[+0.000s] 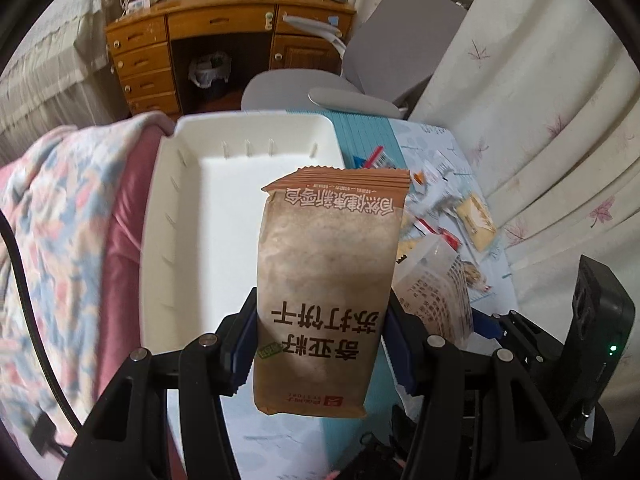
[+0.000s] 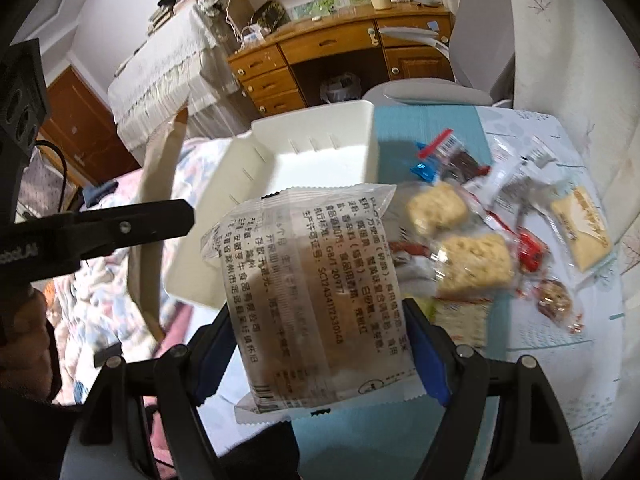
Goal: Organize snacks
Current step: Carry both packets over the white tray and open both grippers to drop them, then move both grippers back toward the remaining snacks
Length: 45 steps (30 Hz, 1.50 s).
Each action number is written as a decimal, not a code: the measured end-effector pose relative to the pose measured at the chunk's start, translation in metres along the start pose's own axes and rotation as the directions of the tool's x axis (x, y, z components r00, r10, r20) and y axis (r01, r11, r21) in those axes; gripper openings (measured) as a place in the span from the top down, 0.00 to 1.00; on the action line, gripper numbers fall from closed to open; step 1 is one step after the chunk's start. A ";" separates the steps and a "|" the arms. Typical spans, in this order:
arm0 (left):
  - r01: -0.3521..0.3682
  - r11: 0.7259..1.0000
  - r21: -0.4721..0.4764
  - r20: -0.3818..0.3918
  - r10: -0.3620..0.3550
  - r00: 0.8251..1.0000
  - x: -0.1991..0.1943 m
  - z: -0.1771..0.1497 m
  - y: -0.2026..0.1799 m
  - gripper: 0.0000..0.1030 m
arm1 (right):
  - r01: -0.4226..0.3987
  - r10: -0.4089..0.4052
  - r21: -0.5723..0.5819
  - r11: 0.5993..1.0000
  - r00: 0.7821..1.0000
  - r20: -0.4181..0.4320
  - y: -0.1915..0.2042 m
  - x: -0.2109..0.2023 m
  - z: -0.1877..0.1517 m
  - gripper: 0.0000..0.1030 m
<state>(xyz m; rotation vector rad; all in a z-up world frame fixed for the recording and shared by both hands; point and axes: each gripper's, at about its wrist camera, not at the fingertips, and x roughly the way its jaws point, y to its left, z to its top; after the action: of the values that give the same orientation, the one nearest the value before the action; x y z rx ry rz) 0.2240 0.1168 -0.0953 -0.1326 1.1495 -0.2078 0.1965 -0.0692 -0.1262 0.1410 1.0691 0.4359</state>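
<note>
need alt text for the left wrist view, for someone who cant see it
The left hand-held gripper grips a brown paper-look cracker packet, held over an empty white plastic bin. Loose wrapped snacks lie to the right.

That brown cracker packet (image 1: 324,280) blocks a chunk of the white bin (image 1: 168,208), and the loose snack pile (image 2: 500,232) beyond is mostly motion blur, labels unreadable.

A brown cracker packet (image 1: 324,292) is held upright between the left tool's (image 1: 320,344) pads. A clear printed packet (image 2: 316,300) is clamped in the right tool (image 2: 320,352). Beyond both, an open white bin (image 1: 160,216) and scattered wrapped snacks (image 2: 472,240) are seen.
</note>
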 end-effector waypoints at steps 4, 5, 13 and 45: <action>-0.022 0.999 0.023 0.022 0.022 1.000 0.000 0.014 0.025 0.47 | 0.002 -0.003 0.007 1.000 0.999 0.047 0.022 0.013 0.014 0.23; -0.025 0.999 0.024 0.028 0.024 0.999 0.001 0.017 0.030 0.47 | 0.003 -0.003 0.008 1.000 0.998 0.056 0.026 0.016 0.018 0.23; -0.077 0.997 0.025 0.045 0.076 0.996 0.013 0.041 0.070 0.47 | -0.029 0.020 0.085 0.996 0.994 0.106 0.037 0.043 0.038 0.23; -0.101 0.992 -0.078 0.010 0.102 0.995 0.017 0.010 0.010 0.21 | -0.019 0.011 0.090 0.996 0.995 0.097 -0.011 0.014 0.026 0.21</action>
<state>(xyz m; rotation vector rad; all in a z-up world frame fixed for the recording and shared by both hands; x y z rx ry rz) 0.2405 0.1230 -0.1083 -0.1432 1.1476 -0.0726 0.2279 -0.0713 -0.1285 0.2485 0.9941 0.3903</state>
